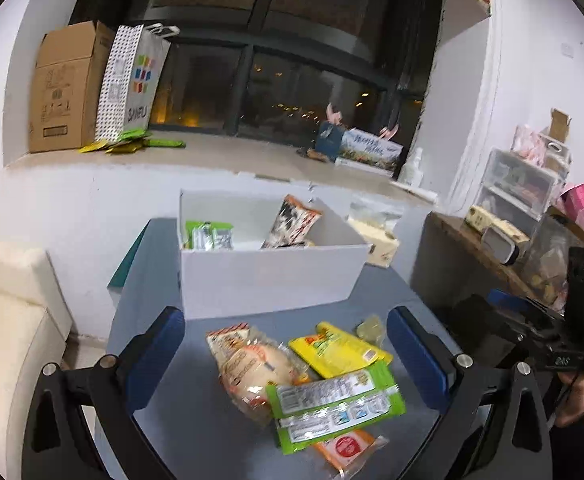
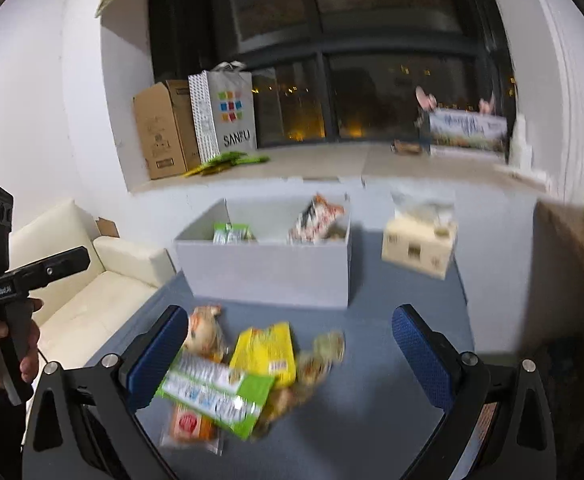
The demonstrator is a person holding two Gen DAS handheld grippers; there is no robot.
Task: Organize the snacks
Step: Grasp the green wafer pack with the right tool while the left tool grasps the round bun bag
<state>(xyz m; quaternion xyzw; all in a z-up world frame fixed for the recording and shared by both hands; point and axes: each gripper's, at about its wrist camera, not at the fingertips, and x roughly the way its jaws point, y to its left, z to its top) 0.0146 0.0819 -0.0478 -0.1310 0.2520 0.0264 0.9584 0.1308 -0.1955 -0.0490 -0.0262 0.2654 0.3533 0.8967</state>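
A pile of snack packets lies on the grey-blue table (image 1: 196, 432): a green packet (image 1: 336, 404), a yellow packet (image 1: 338, 348), a clear bread bag (image 1: 248, 368) and an orange packet (image 1: 344, 448). My left gripper (image 1: 286, 354) hangs open above the pile, holding nothing. Behind stands a white box (image 1: 268, 276) holding a green packet (image 1: 208, 234) and an orange-and-black packet (image 1: 292, 222). In the right wrist view, my right gripper (image 2: 290, 354) is open over the same pile, with the green packet (image 2: 216, 394), the yellow packet (image 2: 266, 352) and the white box (image 2: 268, 272) in sight.
A tissue box (image 2: 418, 248) sits right of the white box. A cream sofa (image 2: 92, 280) stands left of the table, a wooden shelf (image 1: 476, 248) with clear drawers to the right. On the window sill stand a cardboard box (image 1: 66, 88) and a paper bag (image 1: 132, 80).
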